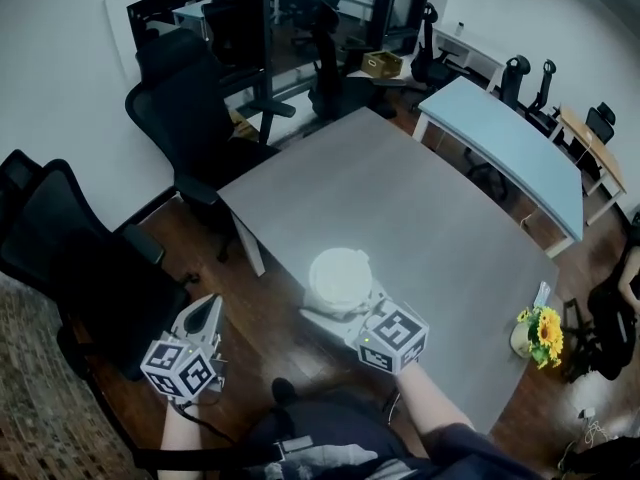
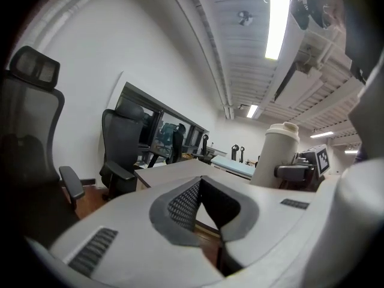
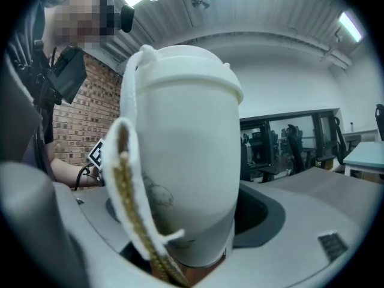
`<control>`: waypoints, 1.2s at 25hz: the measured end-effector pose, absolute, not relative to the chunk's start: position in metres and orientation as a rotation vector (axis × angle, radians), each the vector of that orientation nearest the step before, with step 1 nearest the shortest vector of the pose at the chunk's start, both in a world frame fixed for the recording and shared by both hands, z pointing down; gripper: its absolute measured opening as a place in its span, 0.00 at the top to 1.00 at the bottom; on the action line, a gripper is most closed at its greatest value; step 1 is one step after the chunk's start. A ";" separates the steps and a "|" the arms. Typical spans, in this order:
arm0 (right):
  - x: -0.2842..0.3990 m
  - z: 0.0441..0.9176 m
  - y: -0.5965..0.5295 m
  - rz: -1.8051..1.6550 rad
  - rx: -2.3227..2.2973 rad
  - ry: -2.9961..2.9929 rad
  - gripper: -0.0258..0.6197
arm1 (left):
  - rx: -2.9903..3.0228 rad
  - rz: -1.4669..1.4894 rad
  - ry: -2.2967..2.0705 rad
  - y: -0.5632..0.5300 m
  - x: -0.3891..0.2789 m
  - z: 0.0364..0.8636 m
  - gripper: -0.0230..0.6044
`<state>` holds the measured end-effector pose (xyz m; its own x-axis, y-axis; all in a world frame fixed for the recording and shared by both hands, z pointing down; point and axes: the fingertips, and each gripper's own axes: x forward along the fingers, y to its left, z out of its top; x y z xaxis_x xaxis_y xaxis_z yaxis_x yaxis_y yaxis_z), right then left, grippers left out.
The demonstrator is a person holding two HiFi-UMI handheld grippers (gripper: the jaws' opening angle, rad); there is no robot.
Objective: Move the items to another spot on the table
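Note:
A white lidded bottle (image 1: 340,276) with a woven carry strap (image 3: 128,185) is held upright over the near edge of the grey table (image 1: 400,193). My right gripper (image 1: 338,306) is shut on the bottle's lower body, its jaws wide around it. The bottle (image 3: 186,155) fills the right gripper view; its base is hidden. My left gripper (image 1: 207,310) hangs over the wooden floor left of the table, jaws shut on nothing. The left gripper view shows the bottle (image 2: 275,155) and the right gripper's marker cube (image 2: 313,162) to the right.
A pot of yellow flowers (image 1: 540,333) stands at the table's right near corner. Black office chairs (image 1: 180,108) stand left of and behind the table, with another (image 1: 70,258) near my left gripper. A light blue table (image 1: 510,138) lies further back right.

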<state>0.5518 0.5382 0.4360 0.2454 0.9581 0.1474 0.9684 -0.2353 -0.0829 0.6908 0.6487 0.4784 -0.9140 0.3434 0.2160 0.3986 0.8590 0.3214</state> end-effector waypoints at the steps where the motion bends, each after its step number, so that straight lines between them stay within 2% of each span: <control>1: 0.555 0.434 0.546 -0.098 -2.350 -1.844 0.36 | -0.573 -0.549 -2.879 0.656 0.694 0.480 0.94; 8: 0.571 0.435 0.588 -0.135 -2.357 -1.850 0.36 | -0.540 -0.570 -2.890 0.698 0.701 0.485 0.94; 16: 0.556 0.452 0.654 -0.112 -2.359 -1.829 0.36 | -0.528 -0.537 -2.862 0.752 0.681 0.502 0.94; 22: 0.532 0.469 0.712 -0.105 -2.355 -1.804 0.36 | -0.559 -0.534 -2.797 0.801 0.667 0.516 0.94; 30: 0.477 0.471 0.793 -0.063 -2.375 -1.763 0.36 | -0.555 -0.492 -2.771 0.873 0.607 0.507 0.94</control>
